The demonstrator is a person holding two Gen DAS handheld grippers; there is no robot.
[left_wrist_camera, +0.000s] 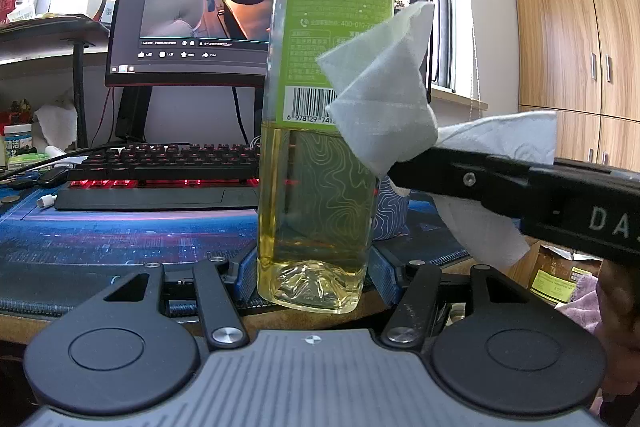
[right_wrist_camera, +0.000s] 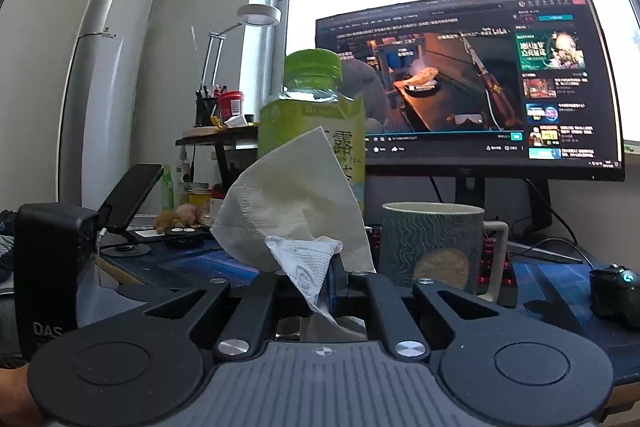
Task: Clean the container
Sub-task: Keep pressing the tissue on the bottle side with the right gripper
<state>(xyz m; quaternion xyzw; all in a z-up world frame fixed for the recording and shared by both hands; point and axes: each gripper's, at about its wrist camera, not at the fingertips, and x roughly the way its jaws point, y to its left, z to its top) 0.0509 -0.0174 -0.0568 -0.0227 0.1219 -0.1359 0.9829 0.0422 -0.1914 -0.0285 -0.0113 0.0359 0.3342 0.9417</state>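
Observation:
A clear bottle (left_wrist_camera: 316, 147) with a green label, green cap and yellow liquid stands upright at the desk's front edge, between the blue pads (left_wrist_camera: 246, 277) of my left gripper (left_wrist_camera: 316, 279), which is shut on its base. My right gripper (left_wrist_camera: 400, 173) comes in from the right, shut on a white paper tissue (left_wrist_camera: 380, 87) that lies against the bottle's right side. In the right wrist view the tissue (right_wrist_camera: 292, 207) sticks up from my right gripper (right_wrist_camera: 316, 279) in front of the bottle (right_wrist_camera: 312, 115).
A monitor (left_wrist_camera: 192, 7) and a red-lit keyboard (left_wrist_camera: 160, 167) stand behind the bottle on a blue desk mat (left_wrist_camera: 100, 235). A patterned mug (right_wrist_camera: 432, 247) stands right of the bottle, a mouse (right_wrist_camera: 616, 291) further right. A phone stand (right_wrist_camera: 128, 203) is at the left.

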